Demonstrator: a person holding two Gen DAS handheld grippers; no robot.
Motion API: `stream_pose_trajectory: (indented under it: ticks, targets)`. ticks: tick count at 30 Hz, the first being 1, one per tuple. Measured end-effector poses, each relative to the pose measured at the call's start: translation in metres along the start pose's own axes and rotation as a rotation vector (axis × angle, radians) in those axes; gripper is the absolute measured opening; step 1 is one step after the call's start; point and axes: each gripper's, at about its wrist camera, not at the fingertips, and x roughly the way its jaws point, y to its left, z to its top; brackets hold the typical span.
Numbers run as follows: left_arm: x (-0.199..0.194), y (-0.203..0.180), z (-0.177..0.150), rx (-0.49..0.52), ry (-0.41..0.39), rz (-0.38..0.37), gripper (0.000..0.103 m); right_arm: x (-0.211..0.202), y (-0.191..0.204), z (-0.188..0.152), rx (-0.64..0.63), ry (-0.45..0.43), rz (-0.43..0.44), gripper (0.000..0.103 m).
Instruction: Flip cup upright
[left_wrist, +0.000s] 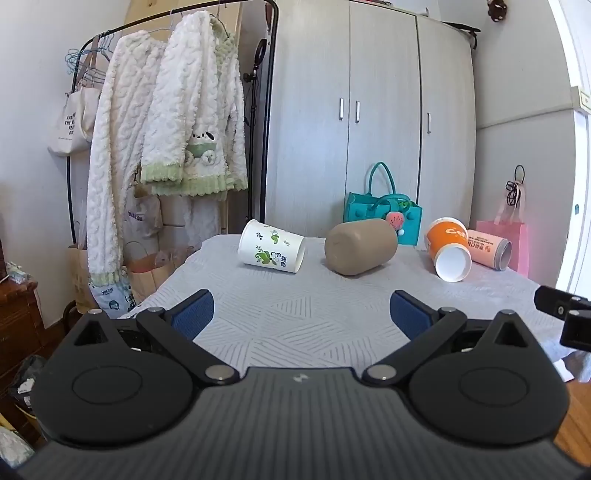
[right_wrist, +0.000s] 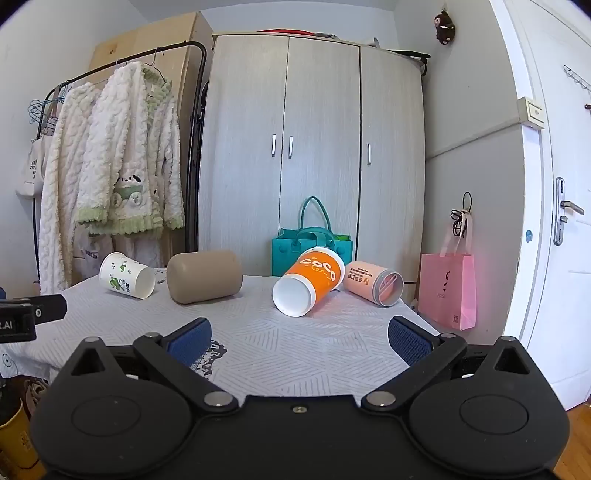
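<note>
Several cups lie on their sides along the far part of a table with a grey patterned cloth (left_wrist: 295, 317). From left: a white paper cup with green leaf print (left_wrist: 271, 246) (right_wrist: 127, 275), a tan cup (left_wrist: 360, 246) (right_wrist: 205, 277), an orange and white cup (left_wrist: 447, 248) (right_wrist: 308, 282) with its mouth toward me, and a pink cup (left_wrist: 489, 249) (right_wrist: 373, 282). My left gripper (left_wrist: 301, 314) is open and empty above the near cloth. My right gripper (right_wrist: 299, 338) is open and empty, short of the orange cup.
A teal felt bag (left_wrist: 382, 218) (right_wrist: 312, 247) stands behind the cups. A pink paper bag (right_wrist: 447, 291) stands to the right by a white door (right_wrist: 561, 221). A clothes rack with fleece garments (left_wrist: 166, 129) stands left, a grey wardrobe (left_wrist: 369, 110) behind.
</note>
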Motion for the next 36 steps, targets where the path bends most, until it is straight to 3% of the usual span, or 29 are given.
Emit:
stream_pose_trajectory:
  ticks: [36]
  targets:
    - [-0.005, 0.015, -0.004, -0.027, -0.007, -0.022, 0.103, -0.006, 0.008, -0.003, -0.013, 0.001, -0.006, 0.103]
